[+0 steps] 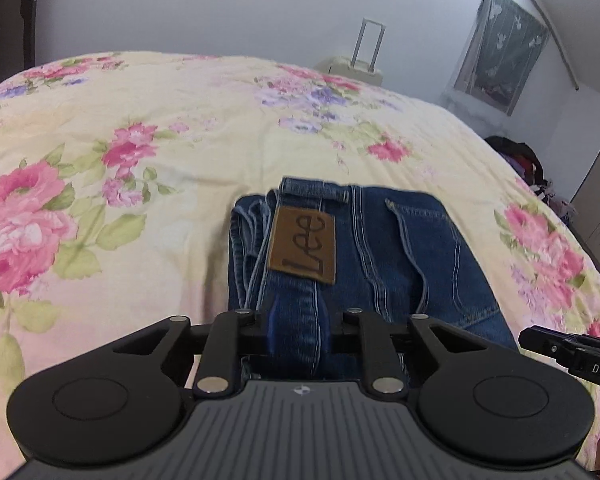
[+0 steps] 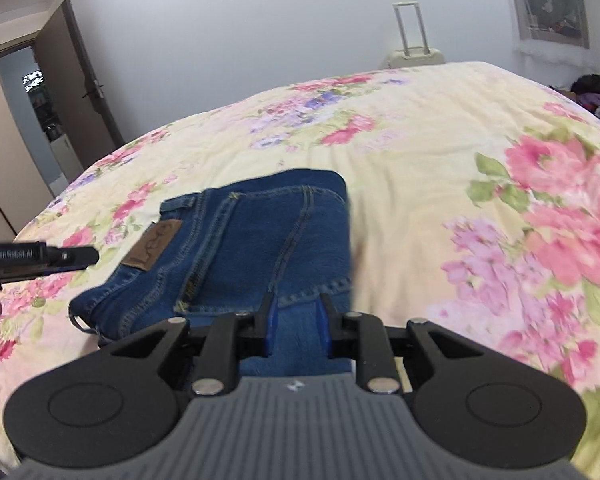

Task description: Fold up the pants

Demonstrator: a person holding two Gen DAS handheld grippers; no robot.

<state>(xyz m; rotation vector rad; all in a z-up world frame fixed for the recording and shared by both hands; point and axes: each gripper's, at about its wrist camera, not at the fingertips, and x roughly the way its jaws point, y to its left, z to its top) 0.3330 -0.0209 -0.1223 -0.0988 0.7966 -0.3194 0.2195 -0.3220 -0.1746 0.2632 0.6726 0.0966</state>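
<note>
The left gripper (image 1: 296, 332) has its fingers (image 1: 269, 330) parted a moderate way, and a band of denim runs up between them, but the pads stand clear of the cloth on either side as far as the left wrist view shows, so I judge it hovering over the near edge of the jeans (image 1: 364, 256) with nothing clamped. The right gripper (image 2: 296, 324) is much the same: its blue-padded fingers (image 2: 271, 322) are apart, denim shows in the gap, and no fold of cloth looks pinched; whether the tips touch the fabric I cannot tell. The jeans lie on the bed (image 1: 148, 92) as a compact, roughly rectangular bundle, seat side up, with the brown Lee patch (image 1: 302, 244) at the waistband on the left-hand side and a back pocket toward the right. Pale hem or layer edges peek from under the waistband at the left, which suggests the legs are already doubled beneath. The floral bedspread around the bundle is fairly smooth, and no leg trails out in either view. By my reading the folding is done or nearly so; what may be left is a squaring-up of the slightly uneven left edge and drawing both grippers away. A cream suitcase (image 2: 418, 54) stands beyond the far side of the bed by the wall.
</note>
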